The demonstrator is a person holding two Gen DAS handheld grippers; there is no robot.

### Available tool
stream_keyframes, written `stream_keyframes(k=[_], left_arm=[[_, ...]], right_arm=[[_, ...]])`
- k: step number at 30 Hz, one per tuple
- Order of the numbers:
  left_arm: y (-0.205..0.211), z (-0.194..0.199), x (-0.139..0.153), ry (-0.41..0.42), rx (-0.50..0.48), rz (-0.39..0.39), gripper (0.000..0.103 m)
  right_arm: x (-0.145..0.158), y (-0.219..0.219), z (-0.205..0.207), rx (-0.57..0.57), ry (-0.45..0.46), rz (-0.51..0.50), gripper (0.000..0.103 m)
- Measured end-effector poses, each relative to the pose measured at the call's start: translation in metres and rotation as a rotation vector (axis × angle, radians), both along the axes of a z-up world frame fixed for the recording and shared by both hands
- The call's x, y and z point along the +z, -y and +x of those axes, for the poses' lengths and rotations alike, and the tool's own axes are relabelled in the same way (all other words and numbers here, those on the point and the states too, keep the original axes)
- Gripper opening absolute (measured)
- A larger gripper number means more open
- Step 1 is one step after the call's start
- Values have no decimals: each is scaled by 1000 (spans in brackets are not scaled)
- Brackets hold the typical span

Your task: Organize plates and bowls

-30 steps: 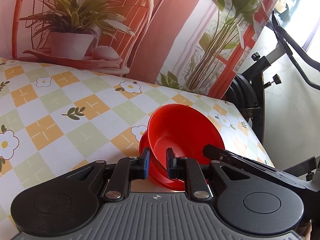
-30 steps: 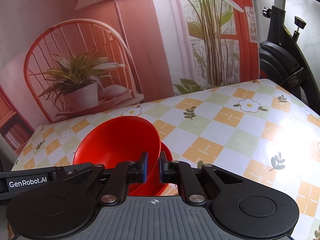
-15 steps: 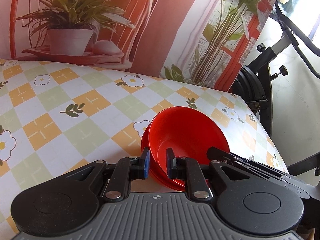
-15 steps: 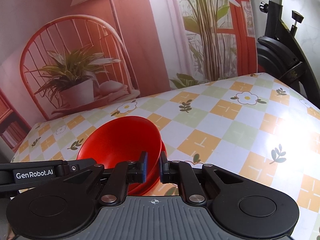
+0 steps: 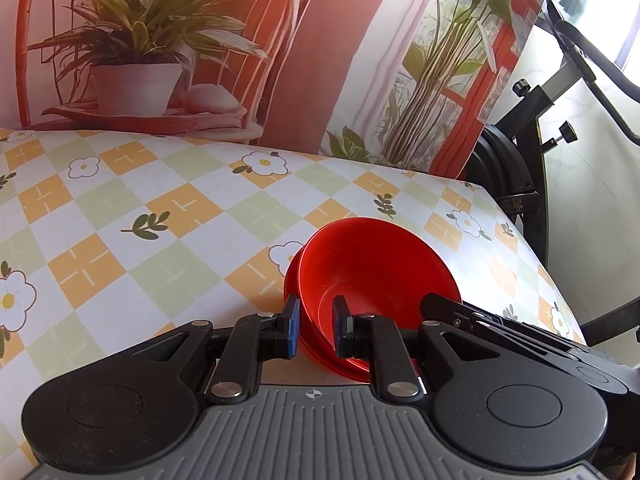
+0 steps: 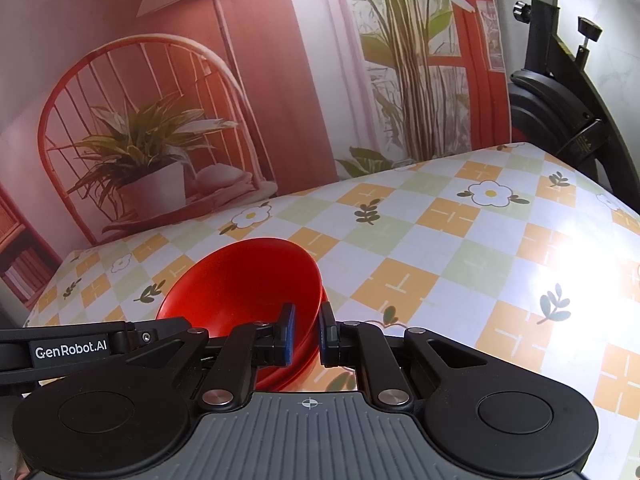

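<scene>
Two red bowls are nested; the inner bowl (image 5: 372,272) tilts toward me and the outer bowl (image 5: 289,280) shows only as a thin rim. In the left wrist view my left gripper (image 5: 316,332) is shut on their near rim, one finger inside and one outside. The right wrist view has the same inner bowl (image 6: 248,280) and my right gripper (image 6: 306,336) shut on the opposite rim. Each view shows the other gripper's black frame (image 5: 500,324) (image 6: 72,350) beside the bowls. Whether the stack touches the table is hidden.
A checked, flowered tablecloth covers the table (image 5: 120,240) (image 6: 440,240). A printed backdrop with a potted plant and chair (image 5: 136,60) stands along its far edge. A black exercise bike (image 5: 520,184) (image 6: 560,100) stands past the table's right end.
Both grippers keep their hold on the bowls. The stack has come down and tilts less, and more of the tablecloth shows beyond it in both views.
</scene>
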State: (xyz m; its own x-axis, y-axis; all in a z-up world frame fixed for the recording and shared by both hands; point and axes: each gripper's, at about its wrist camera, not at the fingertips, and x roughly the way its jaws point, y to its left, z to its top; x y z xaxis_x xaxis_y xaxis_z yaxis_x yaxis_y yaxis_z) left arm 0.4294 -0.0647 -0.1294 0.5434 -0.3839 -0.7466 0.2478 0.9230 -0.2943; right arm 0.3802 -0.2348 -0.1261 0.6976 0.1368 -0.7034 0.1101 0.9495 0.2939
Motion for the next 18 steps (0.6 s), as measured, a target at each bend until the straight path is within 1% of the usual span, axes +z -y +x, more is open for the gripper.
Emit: stream_keyframes(k=[2,3,5,8,10,14,18], left_arm=[[-1,1,0,-3,7,22,17],[-2,1,-1,-5,11,22,17],[-5,1,-3,-11,18,16,17],[-6,3,-7,-32,32,19,17],[-8,5,-8,-41,39,7,18],[-5,7,-8,-39,31,-4,18],[-1,10,-11,-43,32,-2,20]], right_arm=[[0,0,-1,-2,0,-1,11],[0,-1,-1,0,1,-7,13],[0,-1,-2,4,3,-17,13],[0,2,-3,-3,3,-7,13],[-1,4,-3,-10,2,-3,14],[-5,6,-2,-18,-8,4,15],[-12,7,0,-25,-22,19,18]])
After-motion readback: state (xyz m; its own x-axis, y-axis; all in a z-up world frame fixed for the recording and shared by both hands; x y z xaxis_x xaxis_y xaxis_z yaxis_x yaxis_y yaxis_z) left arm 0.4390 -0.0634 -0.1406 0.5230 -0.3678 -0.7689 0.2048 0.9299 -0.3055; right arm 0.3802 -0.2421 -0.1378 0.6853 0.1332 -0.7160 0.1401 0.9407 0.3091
